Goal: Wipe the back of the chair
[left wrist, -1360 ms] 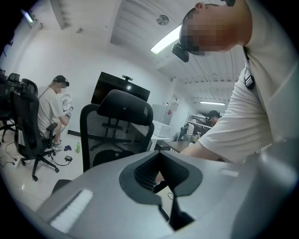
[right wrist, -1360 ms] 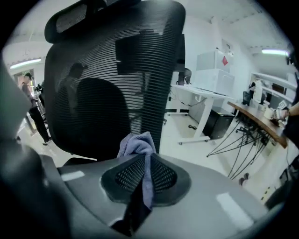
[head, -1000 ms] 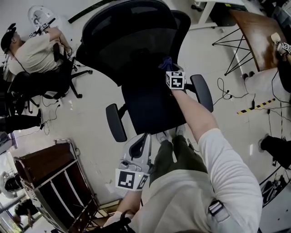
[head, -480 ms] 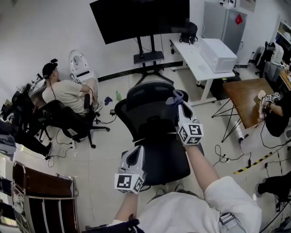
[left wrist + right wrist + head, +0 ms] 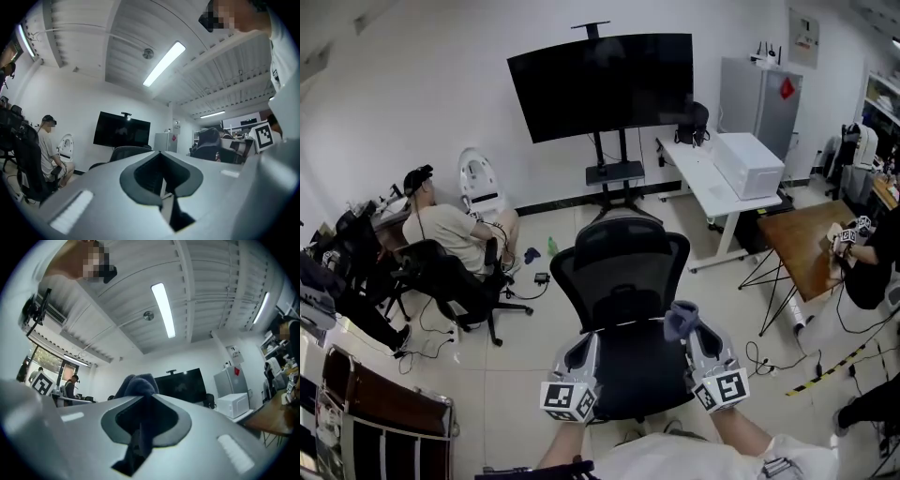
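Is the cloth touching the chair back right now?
Apart. The right gripper view shows the cloth clamped in the jaws, standing free with the TV far behind it; the chair back is not against it.

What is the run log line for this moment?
left gripper: shut, empty | right gripper: shut on cloth | cloth: not touching chair | pose: both grippers tilted upward
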